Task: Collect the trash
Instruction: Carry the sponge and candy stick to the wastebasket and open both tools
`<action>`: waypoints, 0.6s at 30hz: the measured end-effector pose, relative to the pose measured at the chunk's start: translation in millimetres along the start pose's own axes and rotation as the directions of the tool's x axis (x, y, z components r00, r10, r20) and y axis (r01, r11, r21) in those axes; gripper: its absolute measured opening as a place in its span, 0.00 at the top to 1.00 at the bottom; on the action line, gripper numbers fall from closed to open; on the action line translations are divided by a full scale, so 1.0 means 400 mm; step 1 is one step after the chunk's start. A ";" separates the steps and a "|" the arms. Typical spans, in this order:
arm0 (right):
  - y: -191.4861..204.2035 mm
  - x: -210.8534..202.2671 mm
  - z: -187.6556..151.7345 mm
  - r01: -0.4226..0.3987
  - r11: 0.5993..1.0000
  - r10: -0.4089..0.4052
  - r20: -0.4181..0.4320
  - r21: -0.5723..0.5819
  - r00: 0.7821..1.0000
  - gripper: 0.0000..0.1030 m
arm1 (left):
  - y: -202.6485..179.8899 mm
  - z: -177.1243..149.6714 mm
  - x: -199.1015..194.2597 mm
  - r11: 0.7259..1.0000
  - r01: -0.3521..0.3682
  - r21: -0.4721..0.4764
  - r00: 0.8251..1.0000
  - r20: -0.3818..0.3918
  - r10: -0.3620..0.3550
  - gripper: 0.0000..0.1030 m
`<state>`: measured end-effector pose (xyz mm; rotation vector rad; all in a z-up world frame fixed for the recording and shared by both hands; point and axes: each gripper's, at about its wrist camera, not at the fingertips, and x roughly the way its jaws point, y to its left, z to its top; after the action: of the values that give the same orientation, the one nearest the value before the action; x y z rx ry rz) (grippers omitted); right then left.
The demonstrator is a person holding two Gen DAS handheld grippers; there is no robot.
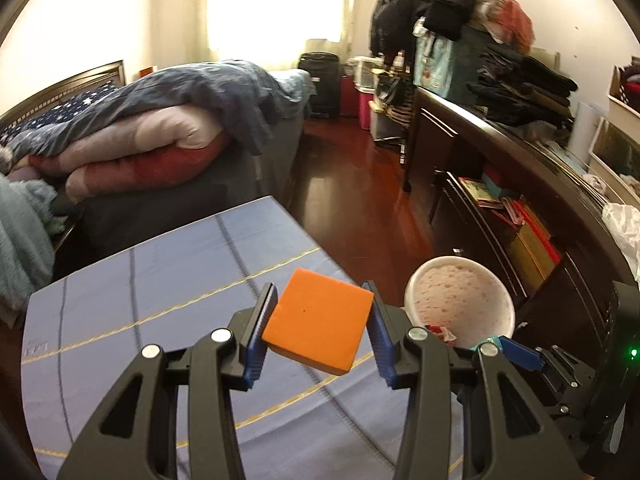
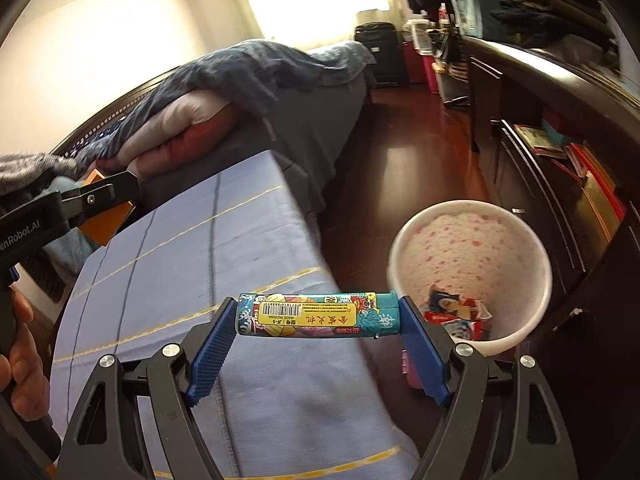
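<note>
Your left gripper (image 1: 322, 316) full, orange block (image 1: 318, 322) clamped; right gripper (image 2: 316, 320) full, teal lighter (image 2: 318, 315) spanning pads. Bin (image 2: 516, 334) mouth open, wrappers (image 2: 460, 314) low inside, room above rim. Table edge (image 2: 304, 216) just left of bin. Dark dresser (image 2: 560, 160) crowds bin's right. Floor strip (image 2: 400, 152) between bed (image 2: 320, 128) and dresser clear.

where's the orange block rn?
Clamped in the left tool, the orange block is held above the blue tablecloth, left of the white bin. In the right wrist view it shows at far left.
</note>
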<state>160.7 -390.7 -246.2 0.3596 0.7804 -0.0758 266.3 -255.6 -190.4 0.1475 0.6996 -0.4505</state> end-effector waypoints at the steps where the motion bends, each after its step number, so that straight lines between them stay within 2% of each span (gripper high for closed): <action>1: -0.014 -0.002 0.006 0.008 1.000 -0.009 0.006 0.010 1.000 0.23 | -0.018 0.008 0.010 1.000 0.011 0.010 1.000 0.002 -0.011 0.57; 18: -0.213 -0.020 0.053 0.109 0.985 -0.117 0.053 0.137 0.992 0.23 | -0.223 0.070 0.143 0.981 0.148 0.124 0.989 -0.022 -0.146 0.57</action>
<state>152.5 -478.4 -251.5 0.4386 0.7371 -0.2453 281.5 -363.0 -204.7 0.2178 0.6974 -0.6360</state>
